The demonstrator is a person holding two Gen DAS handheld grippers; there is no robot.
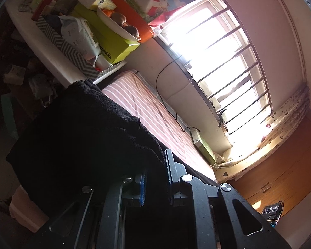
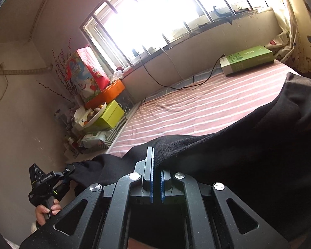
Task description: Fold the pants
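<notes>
A: What is shown in the left wrist view?

B: The left gripper point(image 1: 155, 178) is seen with its jaws pinched on the black pants point(image 1: 76, 128). The fabric is draped forward from the jaws, above the striped bed point(image 1: 155, 112). A cluttered table point(image 1: 49, 49) is seen at the head of the bed, with a bowl of fruit point(image 1: 118, 25) set on a green box point(image 1: 114, 43). A barred window point(image 1: 217, 62) is seen beyond.

A: And in the right wrist view?

B: The right gripper point(image 2: 156, 176) is seen with its jaws pressed nearly together on an edge of the pants point(image 2: 228, 155); the cloth is spread to the right over the bed point(image 2: 197, 108). The left gripper point(image 2: 67, 171) is seen low on the left, held by a hand point(image 2: 46, 211), with a corner of the pants clamped. A green book-like box point(image 2: 246, 60) is seen lying on the far side of the bed, below the window point(image 2: 155, 14).
</notes>
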